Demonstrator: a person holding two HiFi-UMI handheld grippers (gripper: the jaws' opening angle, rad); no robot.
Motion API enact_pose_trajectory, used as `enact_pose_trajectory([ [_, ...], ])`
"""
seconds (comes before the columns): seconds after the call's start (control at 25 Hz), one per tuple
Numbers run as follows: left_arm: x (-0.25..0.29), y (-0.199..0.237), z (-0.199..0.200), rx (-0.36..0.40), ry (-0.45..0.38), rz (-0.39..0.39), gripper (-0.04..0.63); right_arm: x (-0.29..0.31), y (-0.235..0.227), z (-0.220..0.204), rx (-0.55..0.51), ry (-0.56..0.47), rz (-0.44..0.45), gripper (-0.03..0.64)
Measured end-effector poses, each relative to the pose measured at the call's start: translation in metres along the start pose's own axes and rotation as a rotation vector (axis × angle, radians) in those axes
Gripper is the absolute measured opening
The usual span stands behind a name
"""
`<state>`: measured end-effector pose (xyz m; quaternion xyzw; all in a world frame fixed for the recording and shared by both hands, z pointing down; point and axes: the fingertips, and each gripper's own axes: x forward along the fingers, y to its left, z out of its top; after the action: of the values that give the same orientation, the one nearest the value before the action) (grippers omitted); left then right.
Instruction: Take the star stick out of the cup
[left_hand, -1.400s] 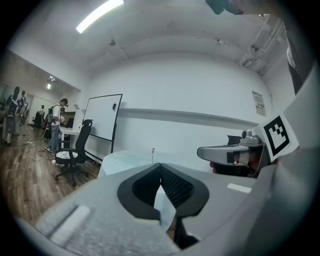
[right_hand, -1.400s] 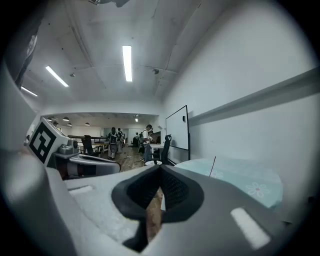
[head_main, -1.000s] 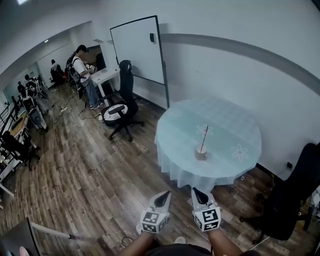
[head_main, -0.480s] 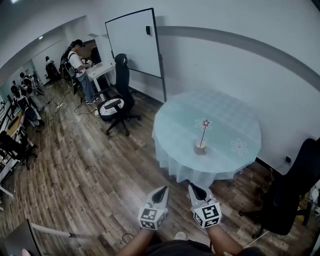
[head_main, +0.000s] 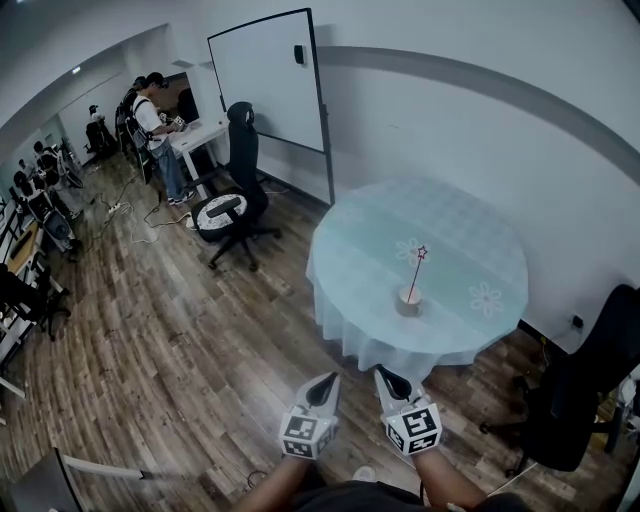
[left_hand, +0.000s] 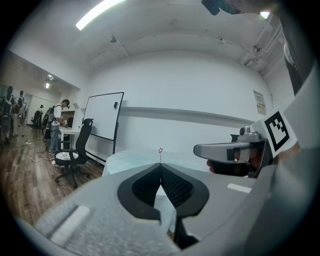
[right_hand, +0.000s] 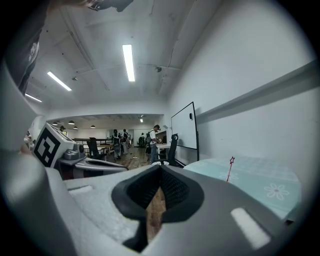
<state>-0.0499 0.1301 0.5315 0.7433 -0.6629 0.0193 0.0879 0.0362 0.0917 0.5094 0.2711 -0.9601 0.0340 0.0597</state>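
A thin stick topped with a small red star (head_main: 421, 253) stands tilted in a pale cup (head_main: 408, 300) on the round table (head_main: 370, 255) with a light blue cloth. The star (left_hand: 160, 150) also peeks over the left jaws in the left gripper view, and the star (right_hand: 232, 160) shows to the right in the right gripper view. My left gripper (head_main: 325, 395) and right gripper (head_main: 391, 383) are held side by side well short of the table, over the floor. Both are shut with nothing in them.
A black office chair (head_main: 236, 190) and a whiteboard (head_main: 270, 85) stand left of the table. Another dark chair (head_main: 585, 390) sits at the right. Several people (head_main: 152, 120) work at desks far left. Wooden floor (head_main: 180, 360) lies between me and the table.
The view has shifted slightly; the table and cup sit a little further right and lower in view. Both grippers stay shut, side by side at the bottom.
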Motion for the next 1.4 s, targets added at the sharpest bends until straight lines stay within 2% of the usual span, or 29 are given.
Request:
enact_pose_trajectory([
  [0.4,0.027,0.066,0.018,0.036,0.001,-0.084,0.005,0.069,0.008,0.026,-0.012,-0.050,-0.054,0.005],
  [0.96,0.025,0.177,0.017,0.038,0.028,-0.205,0.005,0.155,0.049,0.020,-0.001,-0.022,-0.229,0.003],
  [1.16,0.023,0.196,0.020,0.019,0.022,-0.231,0.005,0.166,0.061,0.022,-0.025,-0.011,-0.252,0.003],
  [1.4,0.036,0.198,0.015,0.008,0.030,-0.262,0.005,0.173,0.054,0.023,-0.027,-0.013,-0.274,0.005],
])
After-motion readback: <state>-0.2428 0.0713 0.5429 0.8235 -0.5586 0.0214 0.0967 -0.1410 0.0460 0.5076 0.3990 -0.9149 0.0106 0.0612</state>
